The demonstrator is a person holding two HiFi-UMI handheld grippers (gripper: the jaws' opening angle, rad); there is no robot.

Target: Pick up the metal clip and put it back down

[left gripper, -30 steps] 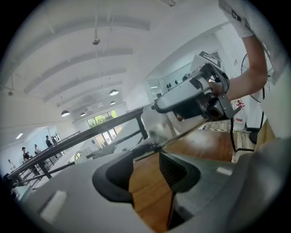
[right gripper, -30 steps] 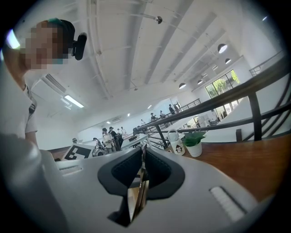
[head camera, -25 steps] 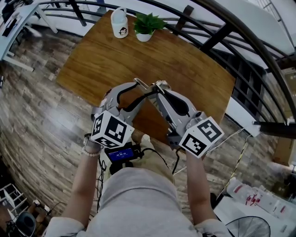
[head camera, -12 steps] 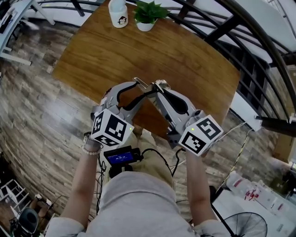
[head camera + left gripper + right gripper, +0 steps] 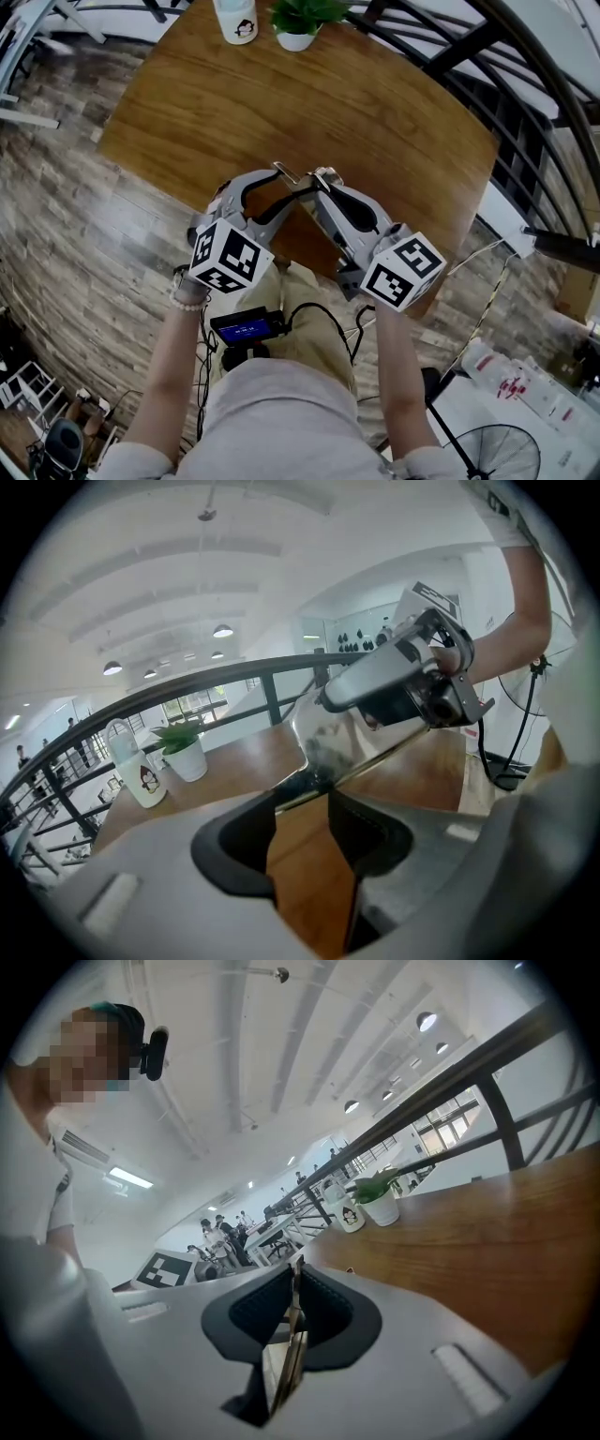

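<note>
The metal clip (image 5: 285,172) is a thin shiny strip held in the air over the near edge of the wooden table (image 5: 234,103). My right gripper (image 5: 319,180) is shut on it. In the right gripper view the clip (image 5: 292,1335) stands edge-on, pinched between the black pads (image 5: 323,1312). My left gripper (image 5: 286,184) meets the right one tip to tip. In the left gripper view the clip (image 5: 323,735) reaches from the right gripper (image 5: 403,682) across my left gripper's tips (image 5: 302,794). The left jaws stand apart, with bare wood showing between them.
A white bottle with a penguin picture (image 5: 234,19) and a small potted plant (image 5: 300,21) stand at the table's far edge. A dark railing (image 5: 469,47) curves behind the table. A floor fan (image 5: 502,459) sits at lower right. A small screen device (image 5: 246,328) hangs at the person's waist.
The table, bottle and plant have slid up in the head view. Both grippers stay joined tip to tip in the same pose.
</note>
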